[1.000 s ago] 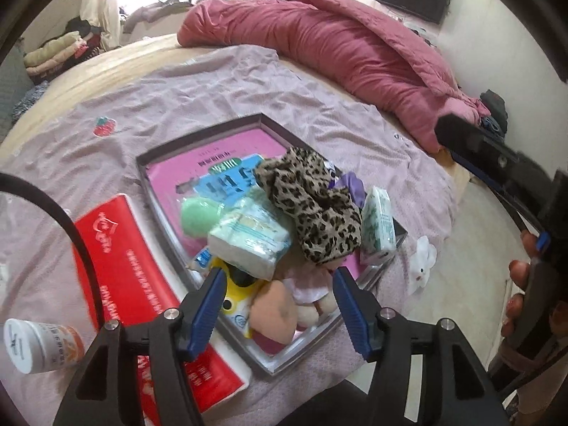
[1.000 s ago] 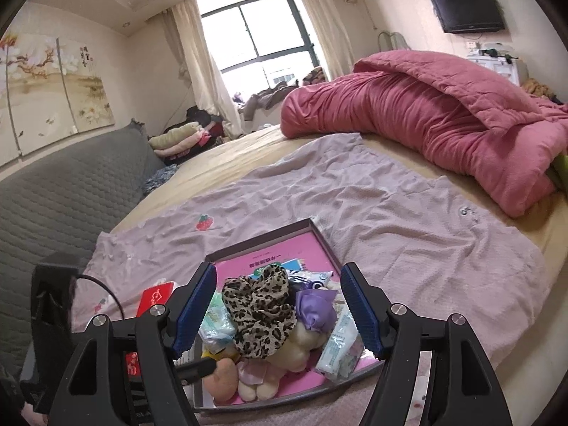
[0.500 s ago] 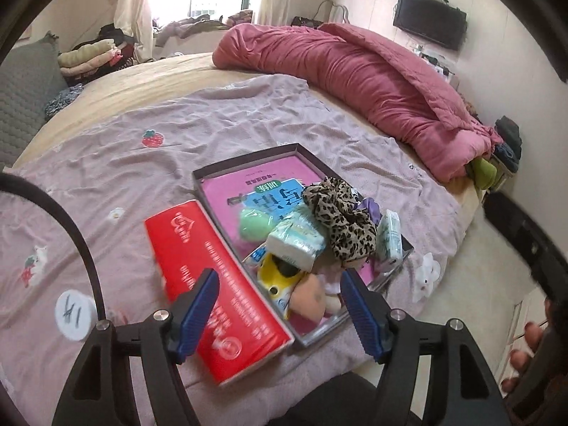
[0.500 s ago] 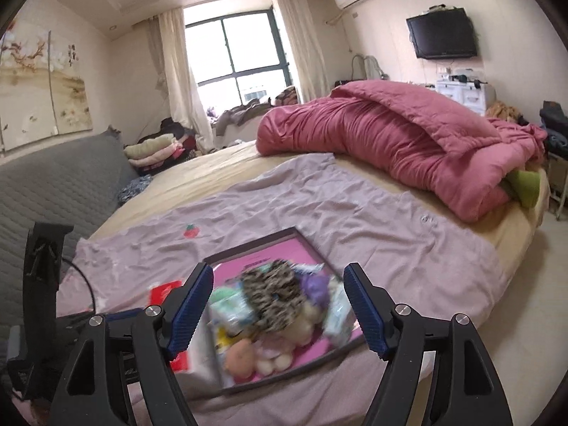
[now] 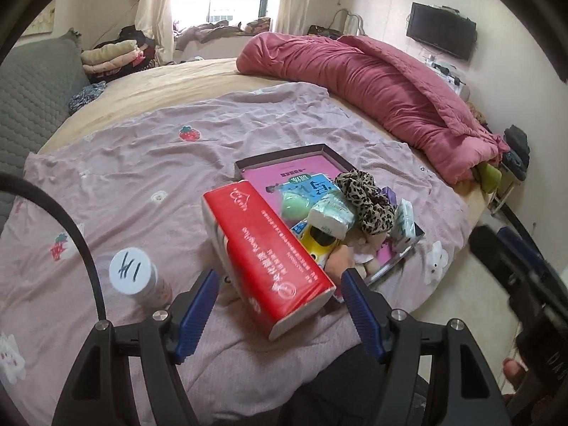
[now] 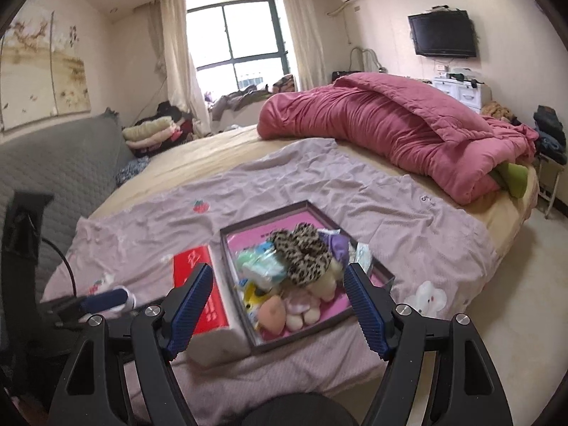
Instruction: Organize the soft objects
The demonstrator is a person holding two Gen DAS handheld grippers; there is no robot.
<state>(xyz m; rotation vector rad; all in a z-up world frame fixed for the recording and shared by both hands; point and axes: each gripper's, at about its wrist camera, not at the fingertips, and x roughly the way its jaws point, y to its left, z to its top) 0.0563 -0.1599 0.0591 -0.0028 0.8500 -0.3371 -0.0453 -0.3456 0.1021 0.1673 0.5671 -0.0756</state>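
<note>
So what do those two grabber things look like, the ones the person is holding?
Both look alike. The left gripper and the right gripper have black, angular plastic frames with silver screws, and two fingers tipped with blue ribbed pads. A black cable arcs past the left one. No sleeves show.
</note>
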